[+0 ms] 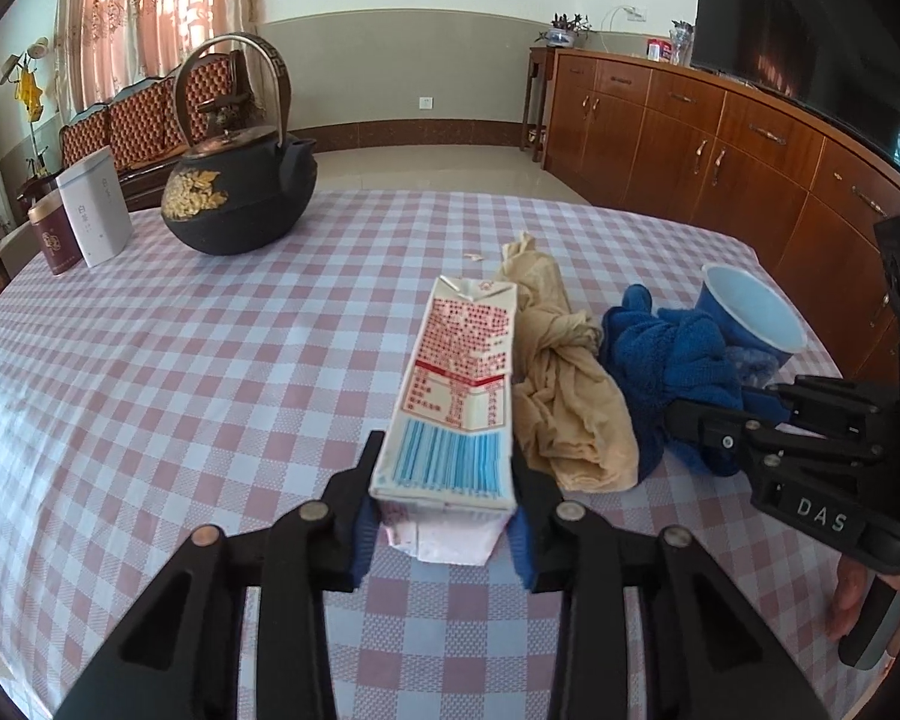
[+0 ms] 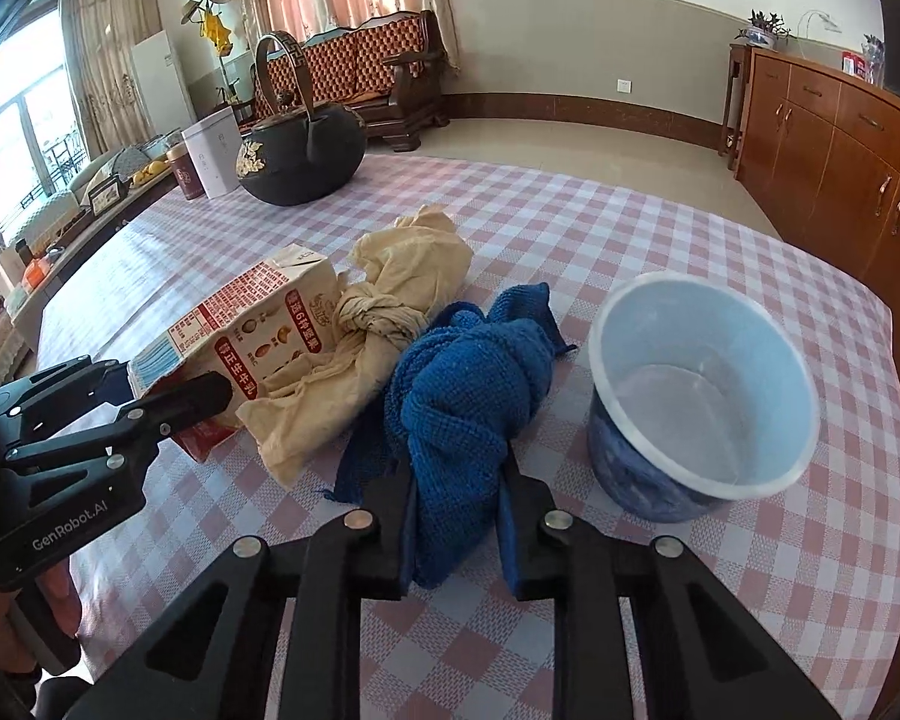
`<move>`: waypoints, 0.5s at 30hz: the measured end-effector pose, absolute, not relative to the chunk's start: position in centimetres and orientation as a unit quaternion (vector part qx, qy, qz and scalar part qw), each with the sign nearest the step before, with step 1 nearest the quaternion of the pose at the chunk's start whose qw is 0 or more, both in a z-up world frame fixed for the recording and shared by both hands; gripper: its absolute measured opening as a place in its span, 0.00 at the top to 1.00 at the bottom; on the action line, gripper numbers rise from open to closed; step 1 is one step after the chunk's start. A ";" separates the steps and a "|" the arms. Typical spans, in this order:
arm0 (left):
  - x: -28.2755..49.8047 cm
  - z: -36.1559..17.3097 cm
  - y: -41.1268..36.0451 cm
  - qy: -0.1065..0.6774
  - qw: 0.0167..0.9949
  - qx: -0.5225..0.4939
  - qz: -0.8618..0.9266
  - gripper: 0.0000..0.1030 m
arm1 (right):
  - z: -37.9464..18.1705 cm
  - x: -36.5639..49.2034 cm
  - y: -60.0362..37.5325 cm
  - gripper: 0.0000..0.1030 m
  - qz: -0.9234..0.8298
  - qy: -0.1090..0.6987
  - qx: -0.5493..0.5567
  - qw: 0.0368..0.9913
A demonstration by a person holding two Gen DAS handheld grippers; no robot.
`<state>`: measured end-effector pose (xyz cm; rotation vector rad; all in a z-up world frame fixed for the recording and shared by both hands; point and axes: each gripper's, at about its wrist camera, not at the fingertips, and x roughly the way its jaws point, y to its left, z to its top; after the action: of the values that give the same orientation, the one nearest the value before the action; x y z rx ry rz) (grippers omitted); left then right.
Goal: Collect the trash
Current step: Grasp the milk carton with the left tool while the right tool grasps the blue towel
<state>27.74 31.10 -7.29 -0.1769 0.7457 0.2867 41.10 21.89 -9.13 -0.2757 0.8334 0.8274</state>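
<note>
A milk carton (image 1: pixel 456 396) lies on its side on the checked tablecloth (image 1: pixel 210 360). My left gripper (image 1: pixel 444 492) is shut on its near end; it also shows in the right wrist view (image 2: pixel 168 396) gripping the carton (image 2: pixel 252 330). My right gripper (image 2: pixel 456 510) is shut on a crumpled blue cloth (image 2: pixel 468 396); in the left wrist view that gripper (image 1: pixel 714 420) reaches in from the right onto the blue cloth (image 1: pixel 666 360). A knotted beige cloth (image 2: pixel 390 312) lies between carton and blue cloth. A blue cup (image 2: pixel 696 402) stands tilted at the right.
A black iron teapot (image 1: pixel 240 192), a white tin (image 1: pixel 96 210) and a dark red tin (image 1: pixel 54 240) stand at the far left of the table. A small scrap (image 1: pixel 473 256) lies beyond the carton. A wooden cabinet (image 1: pixel 720 144) runs along the right.
</note>
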 end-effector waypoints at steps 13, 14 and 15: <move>22.7 -5.5 30.2 0.337 0.926 -0.085 0.147 0.64 | -6.5 36.5 17.2 0.79 0.382 0.369 -0.123 0.838; 22.4 -5.6 30.1 0.339 0.925 -0.089 0.145 0.65 | -6.4 36.1 16.8 0.79 0.381 0.368 -0.125 0.839; 22.3 -5.8 30.0 0.342 0.925 -0.089 0.143 0.65 | -6.2 35.7 16.5 0.79 0.380 0.367 -0.126 0.840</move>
<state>22.27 29.98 -5.78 -0.1827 0.7012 0.2940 35.73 16.53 -6.24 -0.2655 0.7767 0.8033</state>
